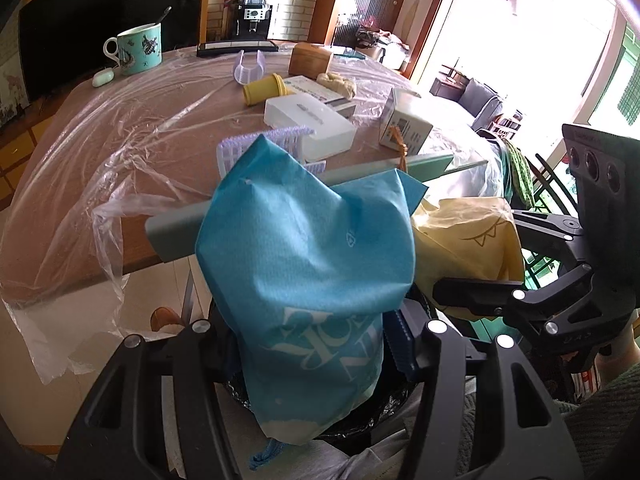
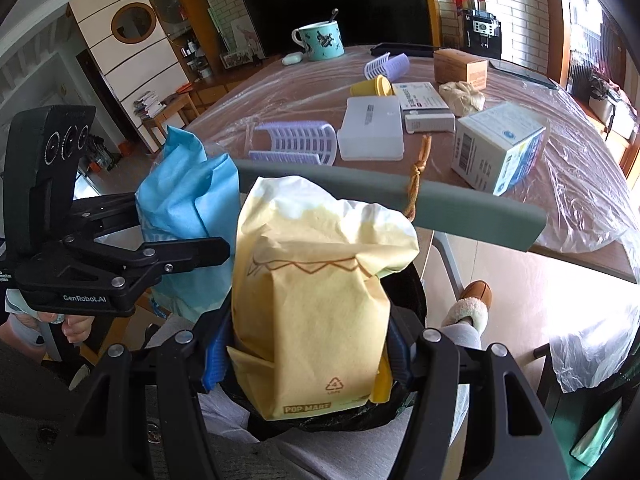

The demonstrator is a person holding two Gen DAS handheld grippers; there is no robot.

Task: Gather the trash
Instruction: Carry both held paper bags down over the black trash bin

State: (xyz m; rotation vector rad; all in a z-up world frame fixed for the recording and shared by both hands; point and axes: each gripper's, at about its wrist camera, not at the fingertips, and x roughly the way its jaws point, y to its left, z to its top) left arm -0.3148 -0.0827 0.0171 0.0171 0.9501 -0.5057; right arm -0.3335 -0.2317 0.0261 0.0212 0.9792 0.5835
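My left gripper (image 1: 316,344) has its jaws clamped on the blue bag (image 1: 308,248), which stands upright between them over the black-lined bin (image 1: 360,432). My right gripper (image 2: 308,360) has its jaws closed on the yellow bag (image 2: 316,300), likewise upright over that bin. The 2 bags sit side by side, just short of the tabletop (image 2: 280,92) edge.
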